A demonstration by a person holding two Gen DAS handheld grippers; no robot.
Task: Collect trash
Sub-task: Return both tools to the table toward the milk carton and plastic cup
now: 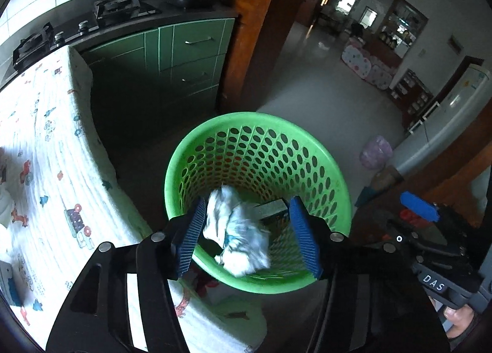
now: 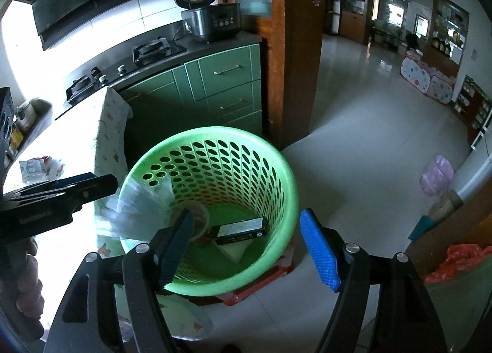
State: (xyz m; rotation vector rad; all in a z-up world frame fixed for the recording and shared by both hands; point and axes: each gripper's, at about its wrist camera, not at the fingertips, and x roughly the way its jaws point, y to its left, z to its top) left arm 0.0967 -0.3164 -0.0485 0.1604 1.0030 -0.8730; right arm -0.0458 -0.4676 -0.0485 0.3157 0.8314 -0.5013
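Observation:
A green perforated basket (image 1: 258,125) stands on the floor beside the cloth-covered table; it also shows in the right wrist view (image 2: 215,138). My left gripper (image 1: 246,230) is open above it. A crumpled white paper wad (image 1: 236,233) is blurred between the open fingers, over the basket, touching neither pad. A dark flat box (image 1: 272,208) lies in the basket bottom, also in the right wrist view (image 2: 241,230). My right gripper (image 2: 246,248) is open over the basket's near rim, empty. A clear plastic bag or cup (image 2: 147,211) sits at the basket's left inside wall.
The table with a patterned cloth (image 1: 46,153) is at the left. More packets (image 2: 37,165) lie on it. Green kitchen cabinets (image 2: 221,82) and a wooden door post (image 2: 295,45) stand behind. An orange bag in a bin (image 2: 455,260) is at right. A red stool (image 2: 261,285) is under the basket.

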